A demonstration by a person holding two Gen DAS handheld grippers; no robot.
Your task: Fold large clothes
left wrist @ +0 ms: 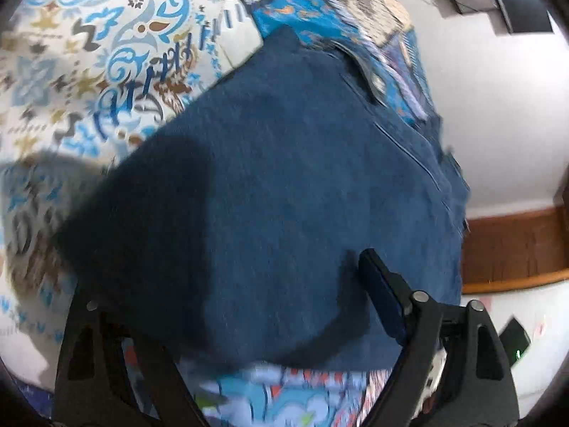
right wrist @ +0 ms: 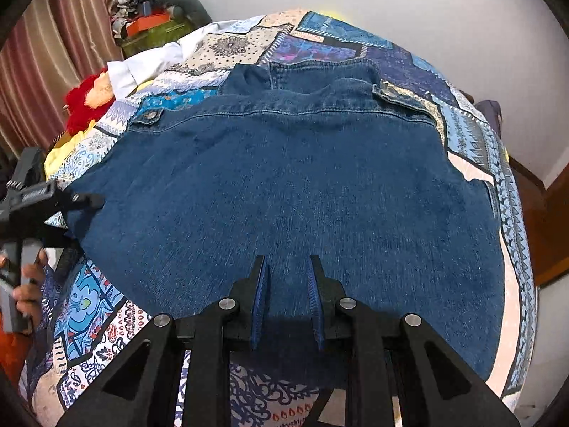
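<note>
Dark blue denim jacket [right wrist: 284,185] lies flat, back upward, on the patchwork-printed bedspread [right wrist: 512,192], collar at twelve o'clock. Right gripper [right wrist: 287,277] nearly closed over its hem; apparently nothing pinched. Left gripper [left wrist: 227,277], at nine o'clock, gapes wide, empty; view blurred.

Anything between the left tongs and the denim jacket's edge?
Nothing visible. The left tongs hang open right over the denim jacket near its side edge; only patterned bedspread lies beside it.
</note>
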